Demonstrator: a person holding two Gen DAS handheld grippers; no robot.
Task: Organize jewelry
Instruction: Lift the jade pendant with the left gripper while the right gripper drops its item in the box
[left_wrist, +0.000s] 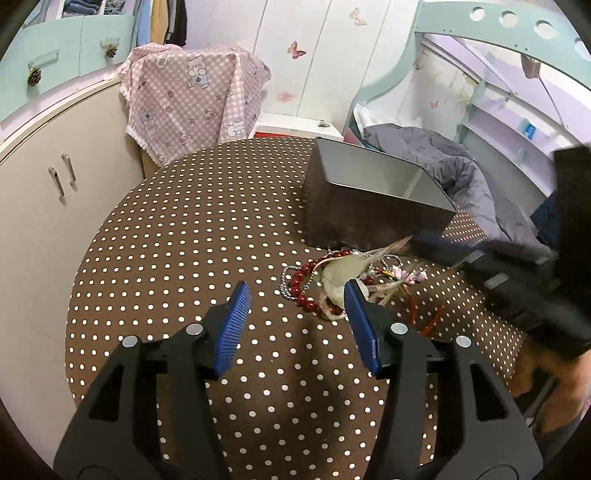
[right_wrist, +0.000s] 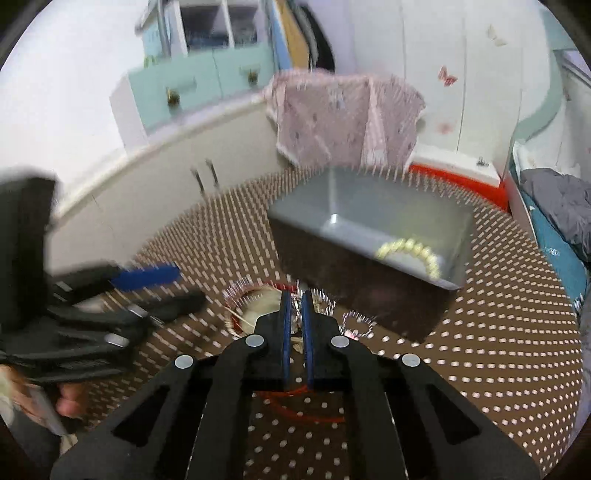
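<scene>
Your right tongs (right_wrist: 296, 301) clamped on silver chain (right_wrist: 295, 303) in jewelry pile (left_wrist: 332, 284), at box's (right_wrist: 369, 221) 6 o'clock. Left tongs (left_wrist: 297, 295) apart, empty. Lift slowly, untangle before dropping inside.

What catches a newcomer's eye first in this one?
The tangled jewelry pile, red beads and silver chain, on the polka-dot table just in front of the grey box. A pearl bracelet already lies inside the box. The right gripper is shut on a silver chain from the pile; the left gripper is open.
</scene>
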